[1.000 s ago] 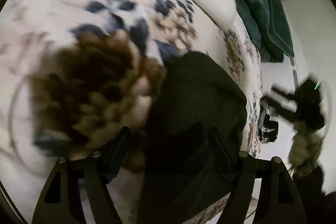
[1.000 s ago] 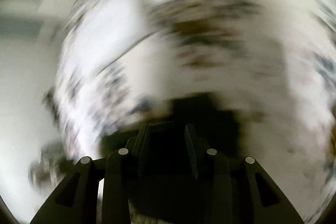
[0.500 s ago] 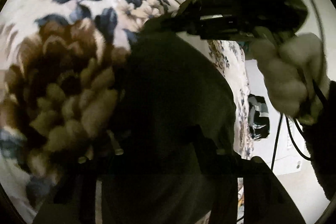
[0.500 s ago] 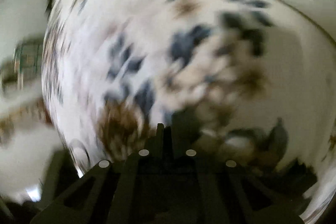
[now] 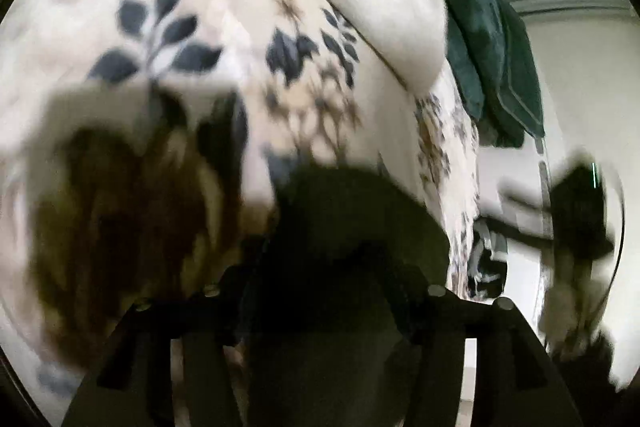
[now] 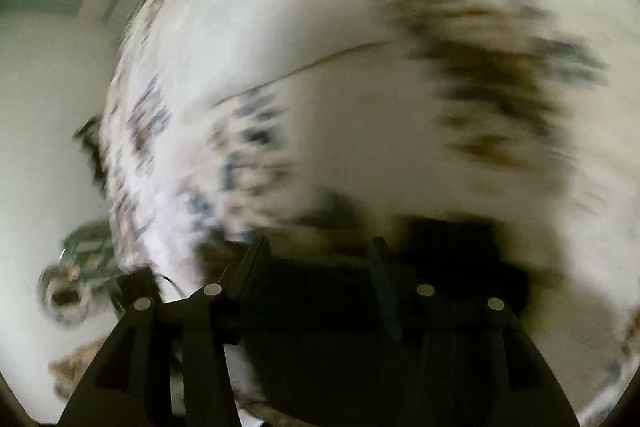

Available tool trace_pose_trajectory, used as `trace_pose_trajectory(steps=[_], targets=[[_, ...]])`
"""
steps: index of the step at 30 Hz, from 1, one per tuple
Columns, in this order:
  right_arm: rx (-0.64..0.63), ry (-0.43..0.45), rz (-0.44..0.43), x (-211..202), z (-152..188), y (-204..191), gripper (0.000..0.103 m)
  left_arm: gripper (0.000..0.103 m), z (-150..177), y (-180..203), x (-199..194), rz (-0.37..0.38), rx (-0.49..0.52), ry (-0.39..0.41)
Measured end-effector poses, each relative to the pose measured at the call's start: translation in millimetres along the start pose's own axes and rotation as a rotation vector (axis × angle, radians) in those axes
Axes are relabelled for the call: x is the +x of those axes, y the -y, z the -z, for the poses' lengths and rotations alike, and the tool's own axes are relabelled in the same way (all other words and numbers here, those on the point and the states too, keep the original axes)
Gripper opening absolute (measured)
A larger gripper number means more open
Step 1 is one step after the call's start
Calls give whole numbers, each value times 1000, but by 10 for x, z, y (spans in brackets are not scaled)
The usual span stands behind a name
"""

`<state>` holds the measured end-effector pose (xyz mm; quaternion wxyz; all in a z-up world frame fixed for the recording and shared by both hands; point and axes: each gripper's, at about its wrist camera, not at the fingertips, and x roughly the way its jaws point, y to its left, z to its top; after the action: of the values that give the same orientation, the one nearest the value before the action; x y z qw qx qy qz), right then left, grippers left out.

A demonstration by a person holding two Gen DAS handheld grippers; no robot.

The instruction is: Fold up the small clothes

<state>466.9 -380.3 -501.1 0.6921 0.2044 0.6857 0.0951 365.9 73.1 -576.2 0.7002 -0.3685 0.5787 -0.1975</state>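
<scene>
Where both views blur, dark garment (image 5: 344, 235) between left gripper (image 5: 320, 279) fingers.

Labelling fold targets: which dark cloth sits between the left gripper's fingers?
The black garment on the floral bedspread; the dark green cloth lies far off, beyond the white pillow.

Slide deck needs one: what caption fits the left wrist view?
Left gripper fingers straddle a dark garment on the floral bedspread.
</scene>
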Motion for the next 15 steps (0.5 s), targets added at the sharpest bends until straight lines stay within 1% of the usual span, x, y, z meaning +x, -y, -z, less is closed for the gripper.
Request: trace_pose_trajectory(steps=[2,4,6,7,9,10,11,12,13,14,15], targets=[[90,9,36,-194,171,470,53,53,-158,-6,125,-8,-8,-14],[188,1,54,-319,424,954,53,53,-233,35,177,-38,0,-30],[243,-23,47,-330,693,1251,53,54,-211,153,139,-68,53,-31],[266,-40,41,-284,850,1350,53,56,-177,186,89,-102,78,-40],[305,-86,16,-172,1193,1498,53,56,-37,165,-47,-176,110,-66],[332,-107,-15,-78,1390,1550,53,57,85,146,-154,-238,121,-76],[354,-121,-40,24,1551,1575,53,58,172,126,-231,-275,128,-81],[376,-138,-79,135,1683,1596,53,63,277,104,-310,-317,138,-82],[391,-144,-112,237,1789,1590,53,70,425,43,-400,-404,156,-84],[406,-130,-133,313,1880,1587,49,72,498,-1,-433,-458,162,-84],[413,-70,-102,306,1975,1560,34,72,617,-87,-450,-527,171,-97]])
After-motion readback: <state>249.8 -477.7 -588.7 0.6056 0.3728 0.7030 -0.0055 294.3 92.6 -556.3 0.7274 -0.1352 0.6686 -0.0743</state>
